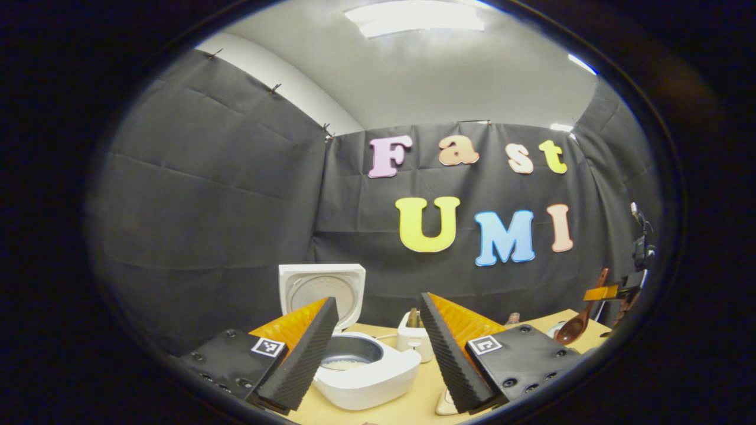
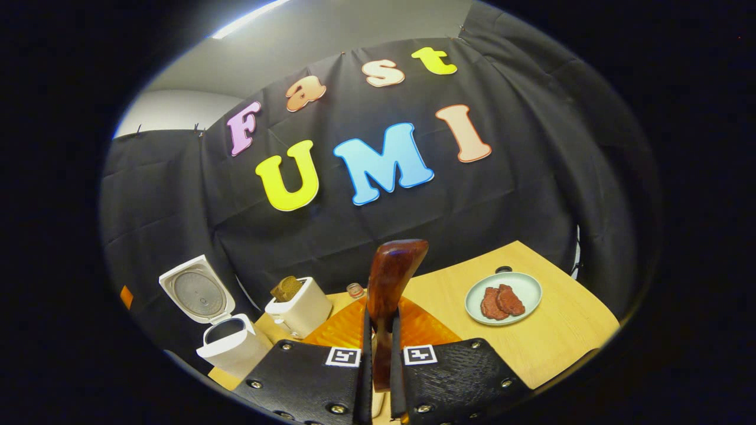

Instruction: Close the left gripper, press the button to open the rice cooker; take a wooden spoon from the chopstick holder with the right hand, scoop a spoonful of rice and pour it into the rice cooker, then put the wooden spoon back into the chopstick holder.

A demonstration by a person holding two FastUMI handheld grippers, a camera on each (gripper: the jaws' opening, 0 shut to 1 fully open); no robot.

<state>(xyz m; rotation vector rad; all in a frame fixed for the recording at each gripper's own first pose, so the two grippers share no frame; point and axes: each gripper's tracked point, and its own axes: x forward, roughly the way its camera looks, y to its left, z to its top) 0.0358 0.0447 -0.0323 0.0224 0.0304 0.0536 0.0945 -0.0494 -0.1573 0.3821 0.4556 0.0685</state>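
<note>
The rice cooker (image 1: 366, 369) stands on the wooden desk (image 1: 407, 401) with its lid (image 1: 322, 287) swung fully up and back, the inner pot exposed and a pale layer showing at its bottom. In the left gripper view the left tongs (image 1: 378, 342) are released, their fingers spread wide to either side of the cooker's open mouth and not touching it, with free air above the pot rim. Just right of the cooker sits a small white toaster (image 1: 413, 339). Far right of the cooker, near the desk's edge, the right tongs (image 1: 602, 292) grip the wooden spoon (image 1: 576, 327), its bowl hanging low over the desk. In the right gripper view the right tongs (image 2: 381, 354) are clenched on the wooden spoon's handle (image 2: 387, 289), which stands up between the fingers. There the cooker (image 2: 233, 345) sits at the desk's left edge, lid (image 2: 195, 292) upright, with the toaster (image 2: 298, 310) holding a slice beside it. Well right of the cooker lies a plate (image 2: 503, 298) with two reddish pieces of meat (image 2: 501, 301), bare desk around it out to the far and right edges.
</note>
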